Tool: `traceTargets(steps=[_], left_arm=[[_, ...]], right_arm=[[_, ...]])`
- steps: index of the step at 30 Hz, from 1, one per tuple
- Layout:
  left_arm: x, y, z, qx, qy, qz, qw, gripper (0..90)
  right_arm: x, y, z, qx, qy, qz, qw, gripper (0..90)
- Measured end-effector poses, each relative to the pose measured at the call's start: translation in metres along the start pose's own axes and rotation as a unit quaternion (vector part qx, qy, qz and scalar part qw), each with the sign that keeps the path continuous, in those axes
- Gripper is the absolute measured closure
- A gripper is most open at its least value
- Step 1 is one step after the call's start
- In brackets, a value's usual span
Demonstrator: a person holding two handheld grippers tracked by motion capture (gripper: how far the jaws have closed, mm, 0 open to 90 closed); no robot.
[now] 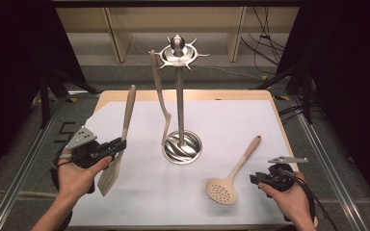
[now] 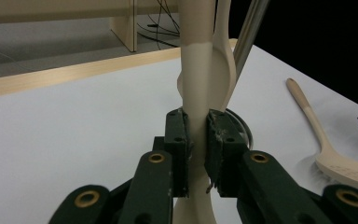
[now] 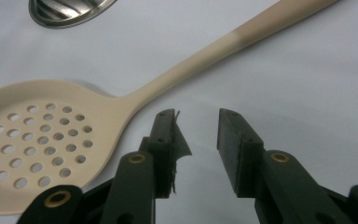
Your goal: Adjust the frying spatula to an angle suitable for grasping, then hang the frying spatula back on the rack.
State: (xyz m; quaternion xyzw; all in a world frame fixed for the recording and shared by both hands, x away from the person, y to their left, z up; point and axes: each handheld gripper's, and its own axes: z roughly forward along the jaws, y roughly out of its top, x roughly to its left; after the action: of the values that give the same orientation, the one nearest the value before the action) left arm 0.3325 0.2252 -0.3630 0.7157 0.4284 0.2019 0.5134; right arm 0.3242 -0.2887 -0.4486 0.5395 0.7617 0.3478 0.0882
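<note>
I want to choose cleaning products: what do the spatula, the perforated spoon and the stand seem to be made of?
Spatula and perforated spoon: matte cream head, probably silicone or plastic, with a tan handle, maybe wood. Stand: polished metal, likely steel, judging by mirror reflections.

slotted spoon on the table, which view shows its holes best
The right gripper view: the slotted spoon lies close, every hole distinct. The high view shows it whole but small; the left gripper view catches just its handle and bowl edge.

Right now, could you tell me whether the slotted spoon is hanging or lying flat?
Lying flat: the slotted spoon rests on the white table, beside the open right gripper.
</note>
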Motion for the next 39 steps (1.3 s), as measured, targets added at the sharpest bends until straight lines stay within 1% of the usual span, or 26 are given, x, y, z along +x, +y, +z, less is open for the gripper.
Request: traceTargets(steps=[1,2,4,5,8,9,14,15,16,17,22,24,26,27,28,29,30,31,32,33,34,35,36,37,38,39], left_arm=[[-0.002,0.001,-0.001,-0.003,0.003,-0.002,1.0,78.4],[-0.002,0.003,-0.002,-0.002,0.001,0.005,1.0,78.4],[-0.004,0.006,-0.003,-0.013,0.0,0.0,0.9999,78.4],[-0.004,0.007,-0.004,-0.016,-0.001,0.0,0.9999,78.4],[-0.006,0.011,-0.006,-0.02,-0.001,0.005,0.9998,78.4],[-0.007,0.013,-0.007,-0.022,-0.002,0.007,0.9997,78.4],[-0.009,0.019,-0.01,-0.034,-0.009,0.012,0.9993,78.4],[-0.01,0.02,-0.011,-0.037,-0.01,0.014,0.9992,78.4],[-0.01,0.022,-0.012,-0.038,-0.012,0.017,0.9991,78.4],[-0.011,0.023,-0.012,-0.04,-0.013,0.016,0.999,78.4],[-0.015,0.032,-0.014,-0.046,-0.019,0.023,0.9985,78.4],[-0.018,0.035,-0.015,-0.049,-0.02,0.025,0.9983,78.4],[-0.02,0.037,-0.015,-0.05,-0.02,0.026,0.9982,78.4],[-0.021,0.037,-0.015,-0.05,-0.02,0.026,0.9982,78.4],[-0.022,0.038,-0.015,-0.051,-0.021,0.026,0.9982,78.4],[-0.023,0.038,-0.015,-0.048,-0.021,0.028,0.9982,78.4],[-0.024,0.038,-0.014,-0.049,-0.022,0.028,0.9982,78.4],[-0.024,0.039,-0.013,-0.049,-0.022,0.03,0.9981,78.4],[-0.025,0.039,-0.012,-0.05,-0.023,0.03,0.998,78.4],[-0.026,0.039,-0.012,-0.05,-0.025,0.03,0.998,78.4],[-0.026,0.039,-0.012,-0.049,-0.027,0.031,0.998,78.4],[-0.027,0.04,-0.011,-0.049,-0.028,0.032,0.9979,78.4],[-0.028,0.04,-0.011,-0.05,-0.028,0.033,0.9978,78.4],[-0.029,0.04,-0.01,-0.05,-0.03,0.035,0.9977,78.4],[-0.029,0.041,-0.01,-0.048,-0.032,0.039,0.9976,78.4],[-0.03,0.042,-0.009,-0.049,-0.032,0.038,0.9976,78.4]], right_arm=[[0.0,0.0,0.0,0.0,-0.006,0.0,1.0,67.7],[0.001,0.001,-0.002,0.019,-0.016,-0.004,0.9997,67.7],[0.0,0.001,0.0,0.012,-0.009,0.002,0.9999,67.7],[-0.002,0.001,-0.002,0.025,0.001,0.0,0.9997,67.7],[-0.003,0.001,-0.001,0.029,0.002,0.004,0.9996,67.7],[-0.002,0.001,-0.002,0.037,0.002,0.015,0.9992,67.8],[-0.003,0.0,-0.002,0.025,0.0,0.003,0.9997,67.9],[-0.001,0.0,-0.001,0.013,-0.018,0.004,0.9997,67.9],[0.0,-0.001,-0.003,0.015,-0.026,-0.003,0.9996,67.9],[0.0,-0.001,-0.002,0.014,-0.019,0.004,0.9997,67.9],[0.001,0.0,-0.004,0.007,-0.014,0.009,0.9998,68.0],[0.004,0.001,-0.006,0.008,-0.021,0.017,0.9996,68.0],[0.003,0.002,-0.005,0.008,-0.018,0.012,0.9997,68.1],[0.0,0.003,-0.003,0.0,-0.011,-0.004,0.9999,68.1],[0.006,0.004,-0.004,0.012,-0.014,0.029,0.9994,68.1],[0.006,0.004,-0.003,0.016,-0.014,0.025,0.9995,68.1],[0.002,0.005,-0.001,0.008,-0.016,-0.001,0.9998,68.2],[0.002,0.005,-0.001,0.008,-0.016,-0.002,0.9998,68.2],[0.003,0.005,-0.002,0.014,-0.014,0.007,0.9998,68.2],[0.001,0.006,-0.001,0.008,-0.012,-0.003,0.9999,68.2],[-0.001,0.006,-0.001,0.006,-0.023,-0.017,0.9996,68.2],[-0.001,0.007,-0.002,0.014,-0.001,-0.002,0.9999,68.2],[-0.003,0.006,0.0,0.002,0.01,0.002,0.9999,68.2],[-0.003,0.006,0.001,0.001,0.016,0.001,0.9999,68.2],[-0.004,0.006,0.001,0.003,0.003,-0.001,1.0,68.2],[-0.004,0.006,0.001,0.004,0.007,0.001,1.0,68.2]])
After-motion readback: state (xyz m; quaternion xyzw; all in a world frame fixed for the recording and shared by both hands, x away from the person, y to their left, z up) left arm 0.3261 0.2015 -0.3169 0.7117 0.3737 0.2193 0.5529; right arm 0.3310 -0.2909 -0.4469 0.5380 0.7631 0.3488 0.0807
